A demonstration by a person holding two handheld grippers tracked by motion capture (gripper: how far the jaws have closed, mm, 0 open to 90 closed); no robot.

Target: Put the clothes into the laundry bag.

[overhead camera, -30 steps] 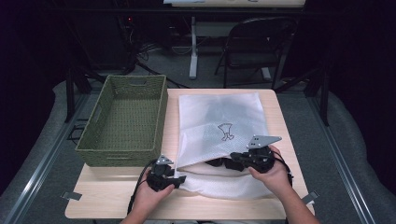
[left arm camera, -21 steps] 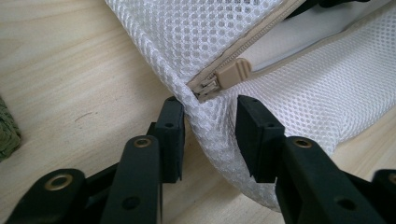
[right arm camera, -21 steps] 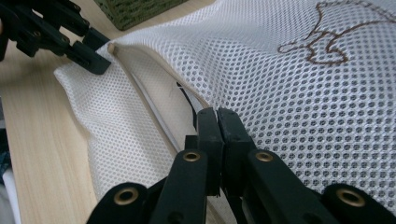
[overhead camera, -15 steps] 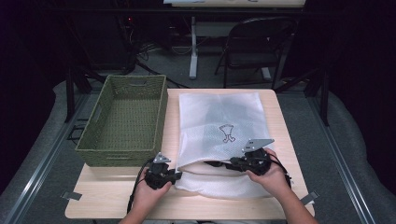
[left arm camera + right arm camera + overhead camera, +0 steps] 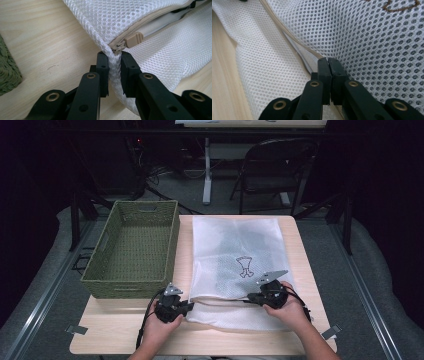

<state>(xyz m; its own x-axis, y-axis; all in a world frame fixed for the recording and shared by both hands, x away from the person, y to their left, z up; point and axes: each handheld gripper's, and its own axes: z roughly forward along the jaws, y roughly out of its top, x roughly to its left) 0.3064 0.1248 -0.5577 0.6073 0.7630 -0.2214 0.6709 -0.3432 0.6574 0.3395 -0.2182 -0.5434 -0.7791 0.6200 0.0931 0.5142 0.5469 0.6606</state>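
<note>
A white mesh bag (image 5: 235,255) is laid flat on the pale wooden table (image 5: 120,335), just to the right of a green woven basket (image 5: 132,247). The bag is rectangular, of open honeycomb netting, and a small brown outline figure (image 5: 244,266) is stitched on its upper face. A beige zipper (image 5: 150,23) is run along the bag's near edge; it is seen part open, with dark contents showing inside near the top edge of the left gripper view. The flat, ribbed plastic pull (image 5: 133,40) is seen at the zipper's end by the bag's near left corner.

The left gripper (image 5: 186,305) is placed at that corner. Its jaws have just been closing, and a bunched fold of mesh just below the zipper's end is pinched between the black pads (image 5: 102,67). The fold is squeezed narrow between them.

The right gripper (image 5: 252,298) is placed at the bag's near edge, right of the left gripper and below the stitched figure. Its jaws are brought together with almost no gap; the upper mesh layer beside the zipper tape appears to be nipped at the tips (image 5: 323,65), though how much cloth is caught cannot be told.

The basket is rectangular, of coarse plaited fibre, with a slot handle cut in each end wall. The table surface is smooth, with faint grain.
</note>
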